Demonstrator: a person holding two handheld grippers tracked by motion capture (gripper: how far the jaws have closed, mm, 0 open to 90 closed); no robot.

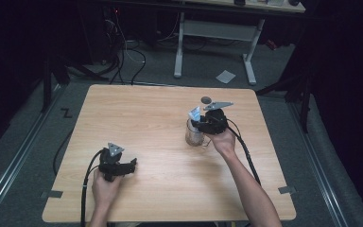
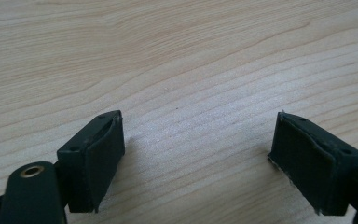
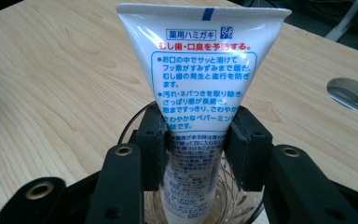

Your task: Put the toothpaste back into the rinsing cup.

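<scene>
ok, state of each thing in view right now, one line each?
toothpaste tube: upright, crimped end up, lower end down inside the glass, clamped at its sides.
glass: upright on the table, holding the tube.
right tool: shut on the tube, above the glass.
left tool: open, nothing between its jaws, low over bare wood.
table: wooden top, round cable hole near the far edge.

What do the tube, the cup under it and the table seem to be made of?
Tube: probably soft plastic, glossy white with blue and red print and a flat crimped end. Cup: clear, seemingly glass or hard plastic, since the tube and table show through its wall. Table: light wood or wood-look laminate, matte, with visible grain lines.
</scene>
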